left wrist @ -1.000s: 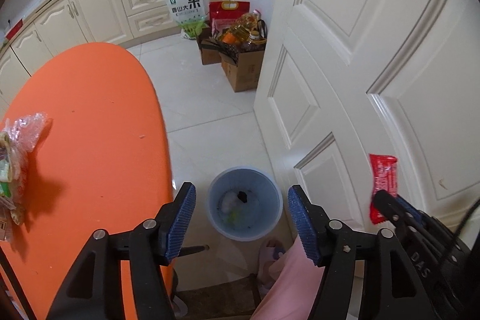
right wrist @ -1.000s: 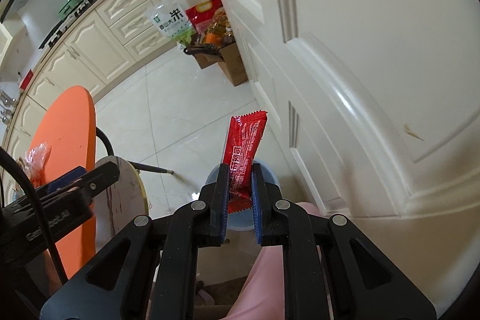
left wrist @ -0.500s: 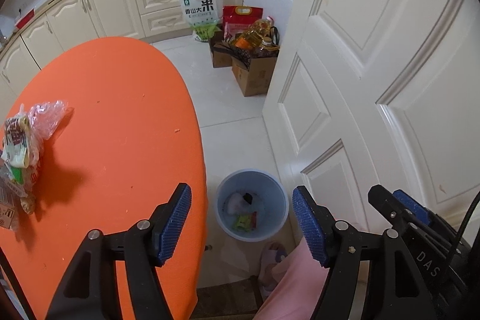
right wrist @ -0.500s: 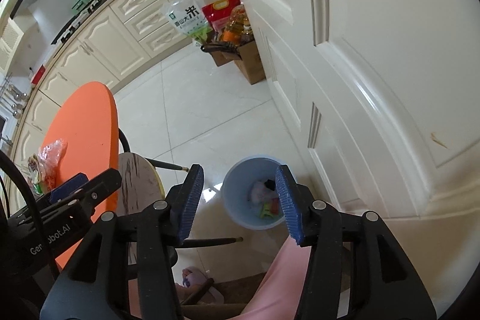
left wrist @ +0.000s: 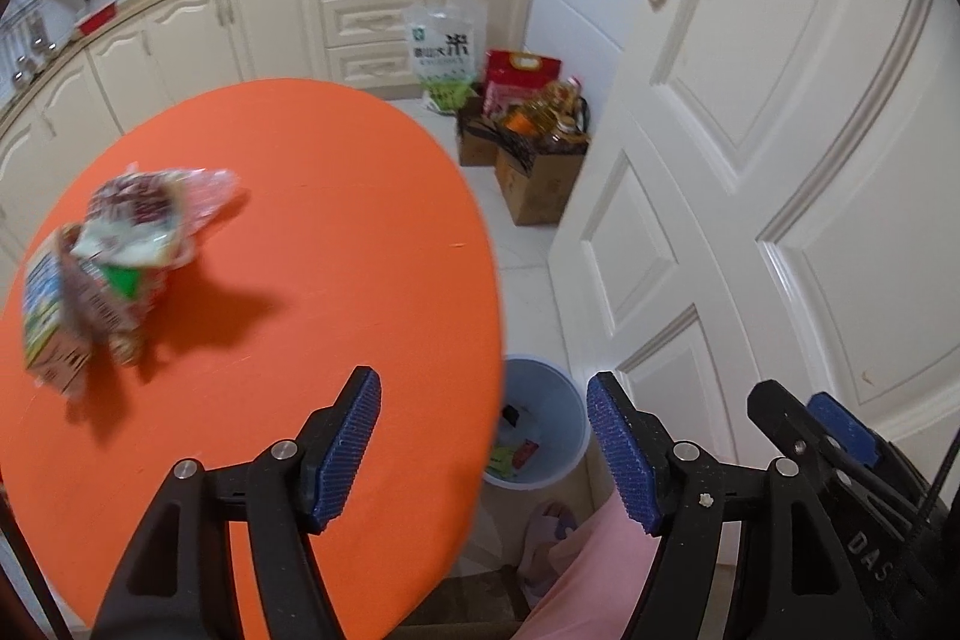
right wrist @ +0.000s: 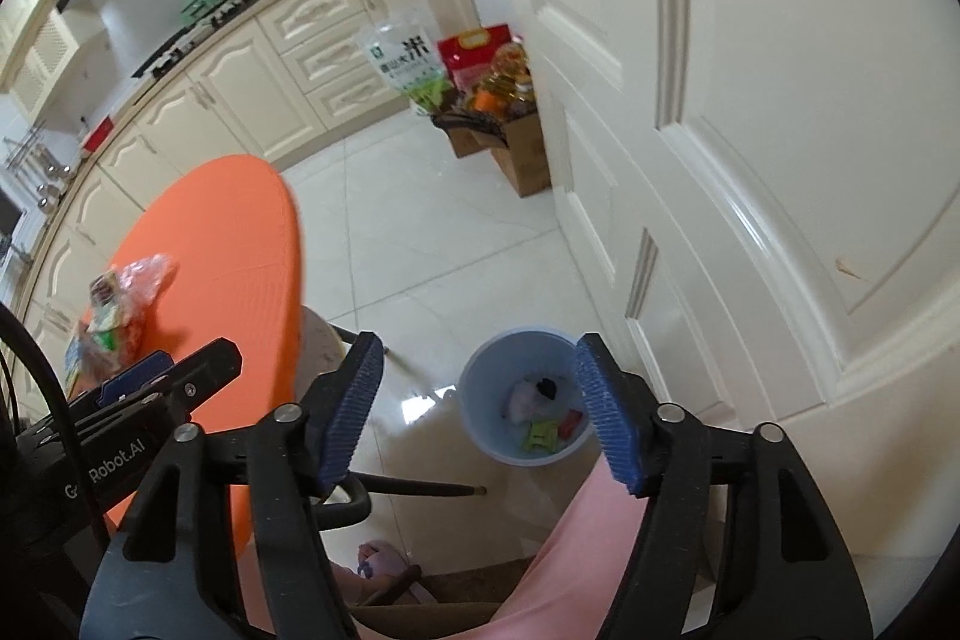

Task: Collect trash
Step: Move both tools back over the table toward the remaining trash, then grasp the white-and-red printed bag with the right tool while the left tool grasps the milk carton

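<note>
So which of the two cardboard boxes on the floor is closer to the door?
The bigger box, holding the oil bottles, stands right against the door; the smaller one sits behind it, toward the cabinets.

A: What colours stand out?

B: The round orange surface [left wrist: 312, 244], plain and unpatterned. On it lies a heap of crinkled clear plastic wrappers [left wrist: 114, 268] printed in green, white, blue and dark red.

A: And on the floor?

B: White glossy floor tiles [right wrist: 432, 232] under a round pale blue plastic bin [right wrist: 480, 370], with green, red and white scraps inside. The panelled door [left wrist: 780, 160] is cream-white.

A: The tools?

B: Each black hand-held gripper [right wrist: 480, 406] has ribbed blue pads [left wrist: 354, 448].
</note>
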Demonstrator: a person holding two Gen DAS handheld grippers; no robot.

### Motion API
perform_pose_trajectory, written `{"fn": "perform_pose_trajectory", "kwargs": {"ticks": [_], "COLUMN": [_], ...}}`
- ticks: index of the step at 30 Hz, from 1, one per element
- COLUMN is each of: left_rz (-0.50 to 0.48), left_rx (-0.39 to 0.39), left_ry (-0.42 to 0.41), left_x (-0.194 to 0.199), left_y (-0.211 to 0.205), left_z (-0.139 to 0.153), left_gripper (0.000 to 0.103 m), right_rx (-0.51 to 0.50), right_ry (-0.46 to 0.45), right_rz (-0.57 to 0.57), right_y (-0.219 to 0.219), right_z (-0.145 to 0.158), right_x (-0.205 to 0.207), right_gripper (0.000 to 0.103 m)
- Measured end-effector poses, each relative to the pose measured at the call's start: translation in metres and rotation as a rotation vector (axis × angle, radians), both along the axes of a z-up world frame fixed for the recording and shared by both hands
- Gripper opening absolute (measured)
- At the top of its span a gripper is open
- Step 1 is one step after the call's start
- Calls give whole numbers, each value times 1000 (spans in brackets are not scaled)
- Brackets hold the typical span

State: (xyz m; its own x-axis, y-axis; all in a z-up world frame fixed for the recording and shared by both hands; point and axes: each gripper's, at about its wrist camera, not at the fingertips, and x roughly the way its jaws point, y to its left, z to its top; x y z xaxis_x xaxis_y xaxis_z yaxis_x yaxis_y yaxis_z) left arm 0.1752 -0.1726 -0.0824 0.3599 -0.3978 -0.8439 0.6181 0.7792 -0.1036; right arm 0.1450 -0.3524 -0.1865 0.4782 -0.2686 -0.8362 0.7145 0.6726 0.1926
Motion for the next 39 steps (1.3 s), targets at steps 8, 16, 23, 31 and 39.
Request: {"fn": "perform_pose_trajectory", "kwargs": {"ticks": [8,16,23,31,39], "left_rz": [125,338,486,564,615], "left_rx": [-51,-93,-101,-124,-133], "left_ry": [-44,-56,-46,6,92], "left_x": [-9,-5,10,58,128], "left_y": [82,179,231,255,265], "left_z": [19,33,39,46,38], "left_gripper": [72,77,78,79,80], "right_rx": [-62,-105,-144,-163,-164], "right_ry": [-42,-71,-87,-39,115], "right_rz": [75,224,387,637,839], "right_y": [53,111,151,184,217], "right_z": [22,37,49,48,4], "right_x": [16,55,112,218,320], "right_gripper": [91,100,103,103,103]}}
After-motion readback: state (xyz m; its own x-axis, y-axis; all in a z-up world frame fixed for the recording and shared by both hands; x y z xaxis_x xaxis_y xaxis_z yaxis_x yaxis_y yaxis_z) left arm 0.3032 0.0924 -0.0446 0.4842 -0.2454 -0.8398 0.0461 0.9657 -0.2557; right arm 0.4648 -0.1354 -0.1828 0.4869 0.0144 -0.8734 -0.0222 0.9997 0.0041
